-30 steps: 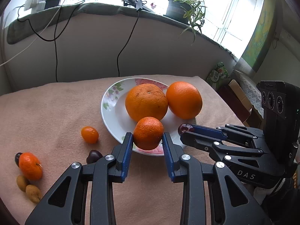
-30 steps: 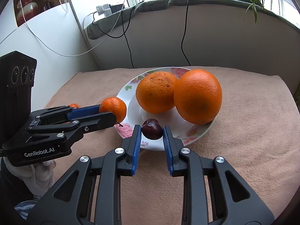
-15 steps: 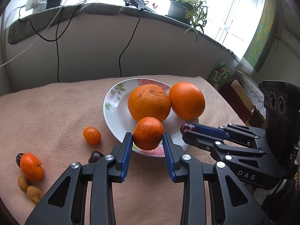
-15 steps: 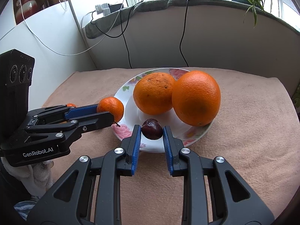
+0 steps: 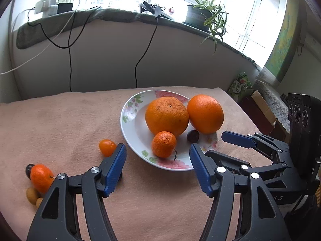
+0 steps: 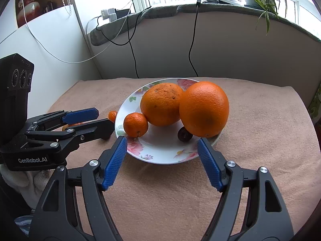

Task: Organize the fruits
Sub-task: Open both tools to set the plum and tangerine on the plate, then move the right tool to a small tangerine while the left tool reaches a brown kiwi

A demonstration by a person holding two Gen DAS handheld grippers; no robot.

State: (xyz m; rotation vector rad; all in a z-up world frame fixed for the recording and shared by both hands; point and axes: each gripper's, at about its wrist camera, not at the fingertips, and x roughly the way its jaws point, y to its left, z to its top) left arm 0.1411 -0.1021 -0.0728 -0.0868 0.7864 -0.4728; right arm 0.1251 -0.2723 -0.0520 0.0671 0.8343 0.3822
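The left hand-held gripper (image 5: 158, 163) hangs over the near rim of the plate (image 5: 128, 118) with its jaws spread wide; they have just been opening, and nothing is pressed between the blue pads (image 5: 115, 167). The small mandarin (image 5: 164, 144) lies on the plate just beyond them, free of both pads and leaning against the nearer of the two big fruits. The right hand-held gripper (image 6: 162, 160) is likewise open, its jaws having just parted, and holds nothing. The dark plum (image 6: 184, 134) sits loose on the plate ahead of it, tucked under the smooth orange (image 6: 204, 108).

On the plate, the rough-skinned orange (image 5: 167, 116) stands in the middle and touches the smooth orange to its right. The plate rests on the bench (image 5: 60, 120), which is covered with a pinkish cloth.

Left of the plate in the left wrist view, a kumquat (image 5: 107, 147) lies on the cloth just beside the left pad. Farther left, near the edge, a second mandarin (image 5: 41, 177) sits with a dark fruit (image 5: 29, 169) behind it and two small brownish fruits (image 5: 33, 194) at its near side.

Beyond the bench a grey wall rises to a sill with black cables (image 5: 138, 60) hanging down it and a potted plant (image 5: 206, 18) at the window.
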